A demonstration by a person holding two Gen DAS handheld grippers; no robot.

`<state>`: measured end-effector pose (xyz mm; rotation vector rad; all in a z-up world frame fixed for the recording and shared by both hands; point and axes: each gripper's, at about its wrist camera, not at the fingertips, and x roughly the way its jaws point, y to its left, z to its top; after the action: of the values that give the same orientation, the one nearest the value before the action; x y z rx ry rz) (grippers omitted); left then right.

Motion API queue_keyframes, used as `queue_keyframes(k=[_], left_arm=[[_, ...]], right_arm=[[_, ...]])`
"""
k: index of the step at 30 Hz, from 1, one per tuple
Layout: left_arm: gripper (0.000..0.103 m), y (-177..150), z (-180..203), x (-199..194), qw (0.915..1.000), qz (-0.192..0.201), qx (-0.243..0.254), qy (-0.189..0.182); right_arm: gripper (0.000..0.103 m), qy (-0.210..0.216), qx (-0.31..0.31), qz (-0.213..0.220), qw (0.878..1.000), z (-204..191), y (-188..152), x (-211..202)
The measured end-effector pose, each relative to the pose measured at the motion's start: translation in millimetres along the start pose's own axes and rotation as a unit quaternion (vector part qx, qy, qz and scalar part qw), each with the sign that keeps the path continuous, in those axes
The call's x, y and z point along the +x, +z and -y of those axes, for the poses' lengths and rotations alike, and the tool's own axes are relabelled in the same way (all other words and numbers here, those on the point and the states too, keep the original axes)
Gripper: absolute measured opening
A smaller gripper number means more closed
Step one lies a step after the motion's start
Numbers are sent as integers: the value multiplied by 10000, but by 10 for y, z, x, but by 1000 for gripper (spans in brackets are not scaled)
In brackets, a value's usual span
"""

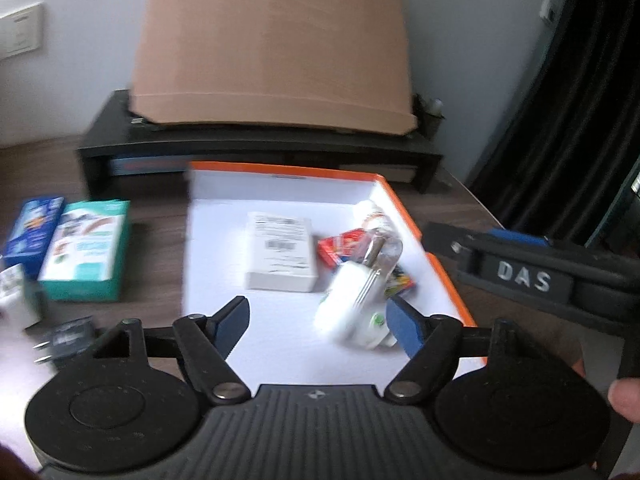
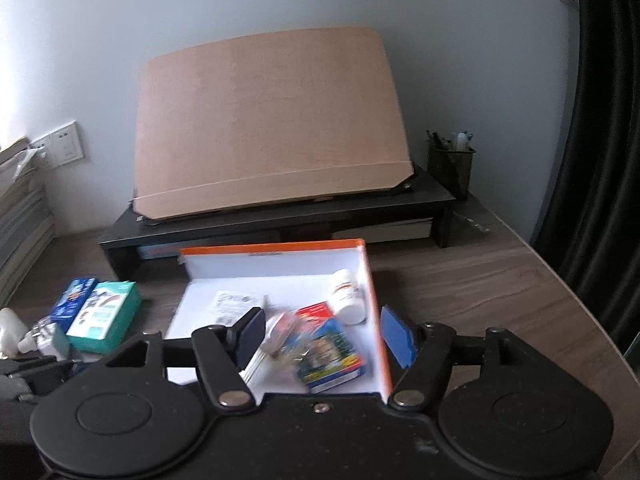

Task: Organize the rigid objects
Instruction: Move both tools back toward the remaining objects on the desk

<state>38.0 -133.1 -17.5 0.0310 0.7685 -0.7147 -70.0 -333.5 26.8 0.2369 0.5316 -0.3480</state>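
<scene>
two handheld grippers over a dark wood-grain desk (image 2: 500,280), both aimed at a shallow white cardboard tray with an orange rim (image 1: 404,208). left gripper (image 1: 318,326) with blue-padded fingers (image 1: 232,322) spread apart, nothing pinched; a rounded white plastic item (image 1: 344,312) lying in the tray just ahead of the right pad, blurred, contact impossible to tell. right gripper (image 2: 324,336) likewise spread wide and empty, straddling the tray's right wall, one blue pad (image 2: 250,332) over the tray floor and the other outside the rim.

inside the tray: a white rectangular box with a printed label (image 1: 280,256) lying flat near the middle, a white pill bottle with an orange label (image 2: 349,294) on its side against the right wall, a small red packet (image 1: 340,246) beside it, a clear bulb-like thing with a metal base (image 1: 380,250) resting partly on the white plastic item, and a colourful blue-and-green printed carton (image 2: 330,358) toward the near right corner.

outside, well to the left on the desk: a teal-and-white carton (image 1: 86,250) touching a blue carton (image 1: 34,230), then a white plug adapter (image 1: 16,298) and a dark plug with metal prongs (image 1: 66,340), both blurred. behind the tray, a black desk riser (image 2: 280,220) bearing a leaning brown cardboard sheet (image 2: 268,120), with a black mesh pen cup (image 2: 450,164) at the right end.
</scene>
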Motion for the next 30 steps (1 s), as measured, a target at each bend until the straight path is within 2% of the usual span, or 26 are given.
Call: queue_keyframes(k=[14,23,30], left_arm=[[87,-216,-987,-768,9935,313,-683,855],[93,-354,-1693,-1087,9795,446,-1181,1573],[97,-319,-2302,-1042,9668,410,-1466,2053]], right_arm=[[85,568,-368,-96,9977,-978,-201,-234],[86,868,-590,-199,9943,-1466,-351,-256],[86,772,-545,-285,9951,-1606,-422,-231]])
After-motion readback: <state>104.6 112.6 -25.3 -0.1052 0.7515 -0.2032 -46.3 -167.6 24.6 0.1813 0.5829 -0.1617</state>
